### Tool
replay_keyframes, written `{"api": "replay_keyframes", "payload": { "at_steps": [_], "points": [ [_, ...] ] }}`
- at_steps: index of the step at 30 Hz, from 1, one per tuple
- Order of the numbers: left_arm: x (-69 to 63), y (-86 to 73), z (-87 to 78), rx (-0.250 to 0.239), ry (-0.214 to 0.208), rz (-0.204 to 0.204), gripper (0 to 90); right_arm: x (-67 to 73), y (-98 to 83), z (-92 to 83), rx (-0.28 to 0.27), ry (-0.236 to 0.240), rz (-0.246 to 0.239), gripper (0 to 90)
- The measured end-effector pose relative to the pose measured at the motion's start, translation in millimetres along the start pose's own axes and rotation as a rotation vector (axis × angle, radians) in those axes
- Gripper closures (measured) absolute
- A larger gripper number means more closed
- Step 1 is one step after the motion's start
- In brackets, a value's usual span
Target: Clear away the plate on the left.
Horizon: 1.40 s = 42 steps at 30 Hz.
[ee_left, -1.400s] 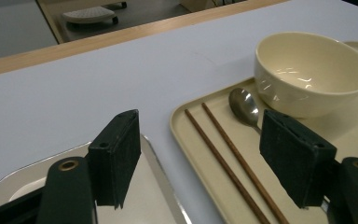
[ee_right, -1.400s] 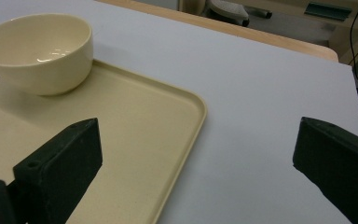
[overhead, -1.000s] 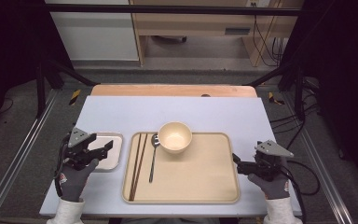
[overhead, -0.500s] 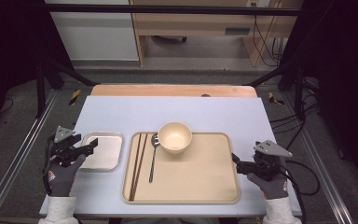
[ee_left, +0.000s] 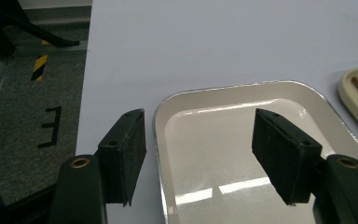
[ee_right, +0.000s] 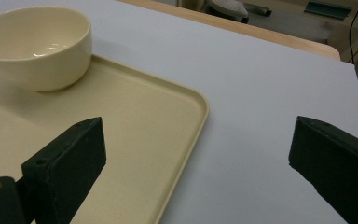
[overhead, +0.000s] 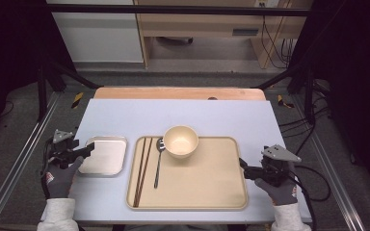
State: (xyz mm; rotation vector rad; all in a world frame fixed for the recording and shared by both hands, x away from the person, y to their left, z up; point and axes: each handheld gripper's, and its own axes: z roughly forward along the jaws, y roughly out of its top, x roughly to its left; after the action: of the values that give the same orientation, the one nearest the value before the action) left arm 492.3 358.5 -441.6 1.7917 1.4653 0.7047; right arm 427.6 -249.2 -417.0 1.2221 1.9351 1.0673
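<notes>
The left gripper is sitting at the left edge of the small white dish, and its jaws are standing apart. They have just been closing a little, with the dish's left rim between them, but the pads are not pressing on it. In the left gripper view, 1 jaw is hanging outside the rim over the desk, and the other is hanging over the dish's glossy inside. The dish is lying flat on the desk, just left of the tray, close to it but apart.

Over on the right, the right gripper is holding at the tray's right edge with its jaws wide apart and nothing between the pads. In the right gripper view, 1 jaw is hovering over the tray, the other over bare desk.

On the tray, the bowl is standing upright near the far edge. The spoon is lying just left of it, its head touching the bowl. 2 chopsticks are lying side by side farther left.
</notes>
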Motion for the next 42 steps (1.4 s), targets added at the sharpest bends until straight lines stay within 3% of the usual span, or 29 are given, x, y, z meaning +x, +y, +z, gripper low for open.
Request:
{"api": "replay_keyframes", "payload": {
  "at_steps": [7,20,35,39,42],
  "points": [
    [5.7,-4.8,7.8,0.075,0.036,-0.006,41.3,1.3,-0.2,1.4,0.009,0.000,-0.003,4.0],
    [11.0,-13.1,17.1,0.159,0.069,-0.023,55.4,1.8,-0.3,1.4,0.010,0.001,-0.002,4.2],
    [9.7,-14.4,18.0,0.209,0.032,-0.042,75.5,1.2,-0.2,0.5,0.006,-0.003,-0.006,4.2],
    [8.8,-14.0,17.5,0.216,0.041,-0.038,77.6,1.2,-0.3,0.5,0.006,-0.004,-0.006,4.2],
    [10.6,-14.7,16.6,0.217,0.038,-0.060,81.3,0.9,-0.2,0.3,0.004,-0.003,-0.006,4.2]
  ]
}}
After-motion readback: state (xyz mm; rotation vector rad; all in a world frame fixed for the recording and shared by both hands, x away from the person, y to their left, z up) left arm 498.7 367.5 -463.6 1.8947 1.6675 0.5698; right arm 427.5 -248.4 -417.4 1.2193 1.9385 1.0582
